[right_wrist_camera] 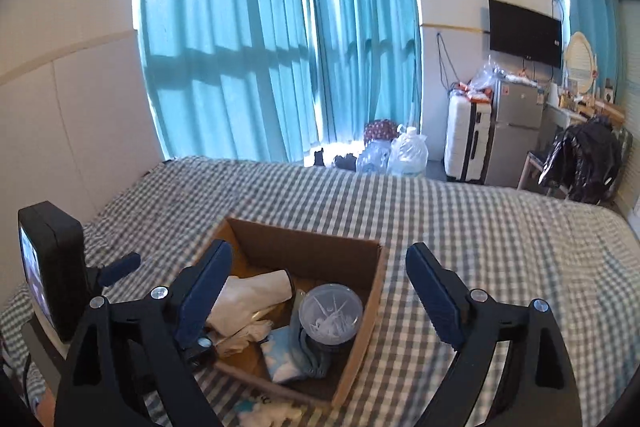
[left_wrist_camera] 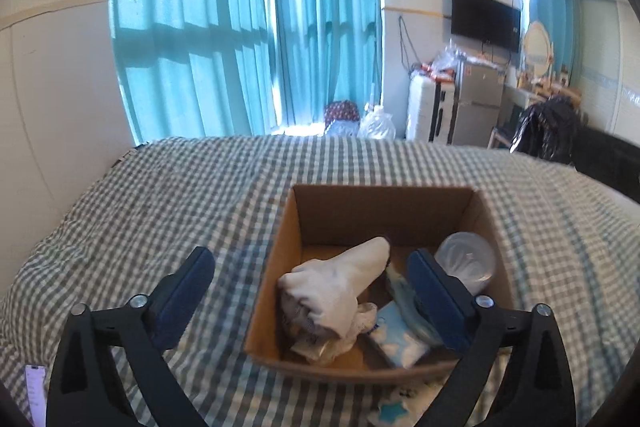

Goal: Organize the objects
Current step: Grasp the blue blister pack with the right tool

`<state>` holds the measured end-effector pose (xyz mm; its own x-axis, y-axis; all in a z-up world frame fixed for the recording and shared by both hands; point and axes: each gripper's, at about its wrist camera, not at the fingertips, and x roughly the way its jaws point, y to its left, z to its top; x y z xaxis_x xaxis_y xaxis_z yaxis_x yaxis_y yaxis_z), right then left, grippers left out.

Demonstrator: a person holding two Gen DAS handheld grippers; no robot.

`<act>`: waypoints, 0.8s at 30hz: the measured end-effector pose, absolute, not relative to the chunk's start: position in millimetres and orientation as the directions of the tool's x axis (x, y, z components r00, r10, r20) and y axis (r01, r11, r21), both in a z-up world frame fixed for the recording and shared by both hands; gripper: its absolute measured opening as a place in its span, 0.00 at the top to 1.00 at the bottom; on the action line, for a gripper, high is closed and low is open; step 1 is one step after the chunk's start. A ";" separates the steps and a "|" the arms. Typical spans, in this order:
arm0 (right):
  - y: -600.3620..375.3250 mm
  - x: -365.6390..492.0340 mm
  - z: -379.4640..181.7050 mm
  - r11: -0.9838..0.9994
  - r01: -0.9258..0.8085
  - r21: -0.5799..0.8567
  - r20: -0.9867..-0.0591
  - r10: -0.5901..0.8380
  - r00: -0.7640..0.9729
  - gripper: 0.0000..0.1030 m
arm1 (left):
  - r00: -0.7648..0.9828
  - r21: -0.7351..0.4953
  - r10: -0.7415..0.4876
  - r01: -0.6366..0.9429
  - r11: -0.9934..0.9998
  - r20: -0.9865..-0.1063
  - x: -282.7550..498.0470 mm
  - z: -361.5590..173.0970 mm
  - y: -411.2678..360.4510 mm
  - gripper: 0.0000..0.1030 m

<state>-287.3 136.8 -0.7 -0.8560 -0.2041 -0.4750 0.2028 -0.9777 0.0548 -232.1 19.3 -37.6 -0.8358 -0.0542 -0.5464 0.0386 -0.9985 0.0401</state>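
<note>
An open cardboard box (left_wrist_camera: 320, 203) (right_wrist_camera: 376, 291) sits on the checked bed cover. Inside lie a rolled white cloth (left_wrist_camera: 340, 287) (right_wrist_camera: 252, 295), a clear round plastic container (left_wrist_camera: 466, 261) (right_wrist_camera: 330, 311), a blue-and-white tissue pack (left_wrist_camera: 400, 343) (right_wrist_camera: 280, 351) and a teal cloth (left_wrist_camera: 404, 301) (right_wrist_camera: 308, 351). My left gripper (left_wrist_camera: 310, 269) is open and empty above the box's near left side. My right gripper (right_wrist_camera: 320, 267) is open and empty above the box. The left gripper's finger (right_wrist_camera: 120, 269) and camera housing (right_wrist_camera: 52, 267) show at the left of the right wrist view.
The checked bed cover (left_wrist_camera: 160, 195) (right_wrist_camera: 500, 227) spreads all around the box. Another blue-and-white pack (left_wrist_camera: 394, 407) (right_wrist_camera: 260, 407) lies on the bed just in front of the box. Teal curtains, water jugs, a suitcase and a fridge stand beyond the bed.
</note>
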 end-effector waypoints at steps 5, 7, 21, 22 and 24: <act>136.1 -233.9 35.5 -0.981 0.192 -0.004 -0.446 -0.170 -0.879 0.08 | -0.853 0.025 -0.062 0.058 -0.998 -0.518 -191.1 -3.5 2.0 0.00; 136.6 -216.2 45.1 -0.981 0.194 -0.002 -0.440 -0.173 -0.881 0.07 | -0.855 0.025 -0.067 0.063 -0.998 -0.514 -176.5 5.8 -2.3 0.00; 115.5 -144.3 1.2 -0.979 0.203 -0.029 -0.508 -0.160 -0.846 0.00 | -0.832 0.017 -0.084 0.089 -0.996 -0.548 -90.9 -14.1 -39.7 0.00; 112.3 -144.0 -10.3 -0.977 0.210 -0.035 -0.521 -0.162 -0.838 0.00 | -0.827 0.020 -0.072 0.074 -0.997 -0.557 -87.5 -21.4 -40.1 0.00; 107.0 -147.5 -38.0 -0.974 0.224 -0.036 -0.558 -0.166 -0.813 0.00 | -0.814 0.037 -0.085 0.078 -0.996 -0.574 -82.8 -40.2 -39.5 0.00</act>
